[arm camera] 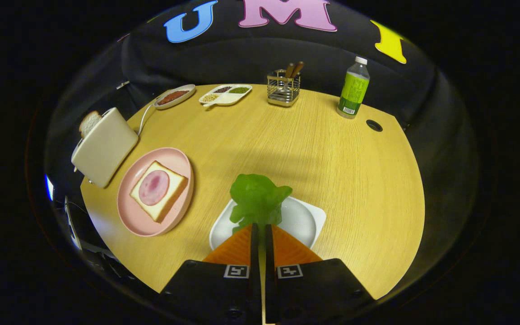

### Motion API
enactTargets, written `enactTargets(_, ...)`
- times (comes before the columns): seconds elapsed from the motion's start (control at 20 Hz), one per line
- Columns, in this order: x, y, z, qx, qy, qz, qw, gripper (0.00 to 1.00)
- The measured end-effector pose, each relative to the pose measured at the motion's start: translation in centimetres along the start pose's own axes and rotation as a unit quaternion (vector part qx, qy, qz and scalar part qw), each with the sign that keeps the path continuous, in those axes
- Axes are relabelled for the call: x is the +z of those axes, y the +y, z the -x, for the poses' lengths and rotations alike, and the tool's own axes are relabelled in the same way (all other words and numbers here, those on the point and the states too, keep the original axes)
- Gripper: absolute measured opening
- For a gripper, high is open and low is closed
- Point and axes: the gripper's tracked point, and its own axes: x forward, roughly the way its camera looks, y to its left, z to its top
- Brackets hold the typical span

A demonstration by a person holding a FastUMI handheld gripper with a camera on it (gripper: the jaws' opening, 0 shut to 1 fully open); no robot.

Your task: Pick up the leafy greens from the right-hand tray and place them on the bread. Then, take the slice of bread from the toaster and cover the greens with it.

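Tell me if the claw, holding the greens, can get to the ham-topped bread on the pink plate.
Probably yes: the claw grips the green leafy lettuce, and bare wooden table separates it from the bread.

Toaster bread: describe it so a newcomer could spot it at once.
On the wooden table, find the pink plate; the cream toaster stands just beyond it. The bread slice pokes from its top. Unlike the plate's ham-topped slice, it stands upright and bare. The tool grips greens elsewhere.
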Motion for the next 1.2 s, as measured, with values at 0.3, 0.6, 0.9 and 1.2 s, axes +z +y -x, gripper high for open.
enactTargets(0.3,3.3,4.5,5.3,0.022,-0.048,0.004,0.999,0.08)
enactTargets(0.6,6.6,12.3,7.7,0.063,-0.080,0.019,0.995,0.08)
enactTargets(0.9,8.0,18.4,7.0,0.089,-0.080,0.031,0.992,0.08)
enactTargets(1.2,7.6,21.2,3.8,0.093,-0.054,0.045,0.993,0.08)
